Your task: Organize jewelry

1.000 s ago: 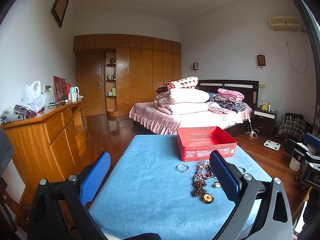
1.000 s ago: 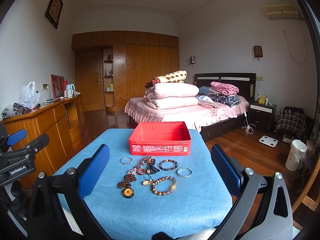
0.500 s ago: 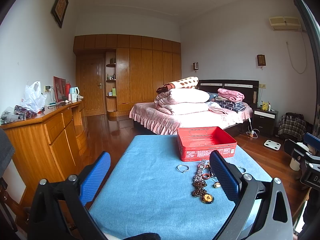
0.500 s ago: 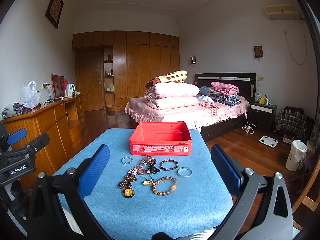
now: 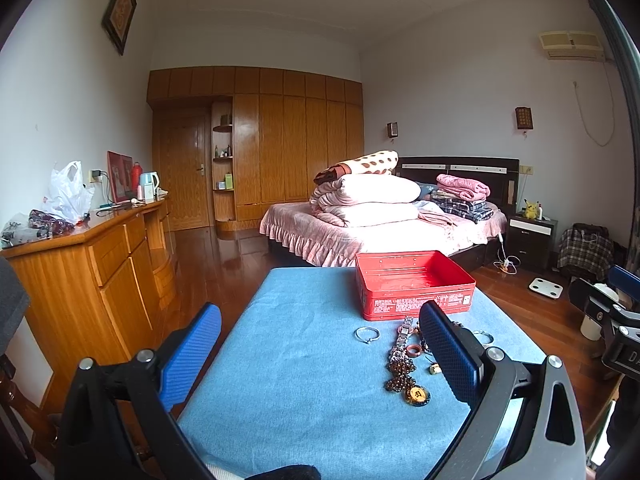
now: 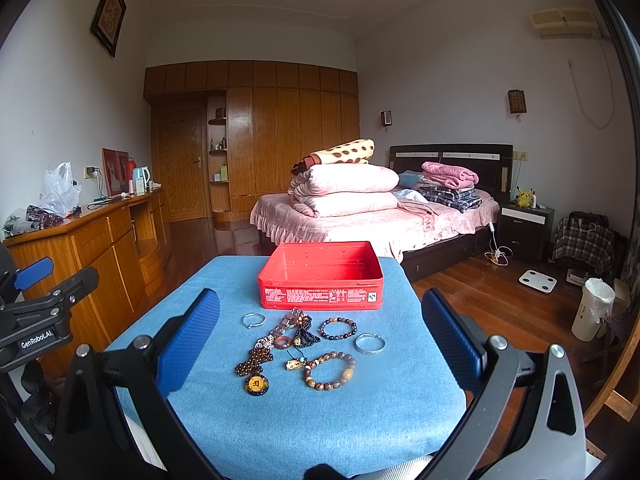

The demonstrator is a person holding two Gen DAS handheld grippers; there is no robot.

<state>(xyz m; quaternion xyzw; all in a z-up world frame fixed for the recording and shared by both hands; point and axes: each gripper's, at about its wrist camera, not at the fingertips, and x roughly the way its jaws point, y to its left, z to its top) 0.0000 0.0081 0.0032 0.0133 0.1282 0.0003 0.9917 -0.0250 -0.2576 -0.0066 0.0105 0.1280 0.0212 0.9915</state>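
Observation:
An open red tin box (image 6: pixel 320 280) (image 5: pixel 414 285) stands at the far side of a blue cloth-covered table (image 6: pixel 312 420) (image 5: pixel 296 368). In front of it lies a cluster of jewelry: a thin silver bangle (image 6: pixel 253 319) (image 5: pixel 367 334), a brown bead necklace with an orange pendant (image 6: pixel 257 383) (image 5: pixel 417 394), a dark bead bracelet (image 6: pixel 338 328), a wide silver bangle (image 6: pixel 370 343), a wooden bead bracelet (image 6: pixel 329 371) and a red ring (image 6: pixel 282 342). My right gripper (image 6: pixel 320 344) is open, held above the near part of the cluster. My left gripper (image 5: pixel 316 348) is open, left of the jewelry, its right finger hiding some pieces.
A wooden sideboard (image 5: pixel 92 264) runs along the left wall with a bag and kettle on top. Beyond the table stands a bed (image 6: pixel 372 220) piled with folded bedding. A white bin (image 6: pixel 592 308) and a scale (image 6: pixel 537 281) sit on the wooden floor at right.

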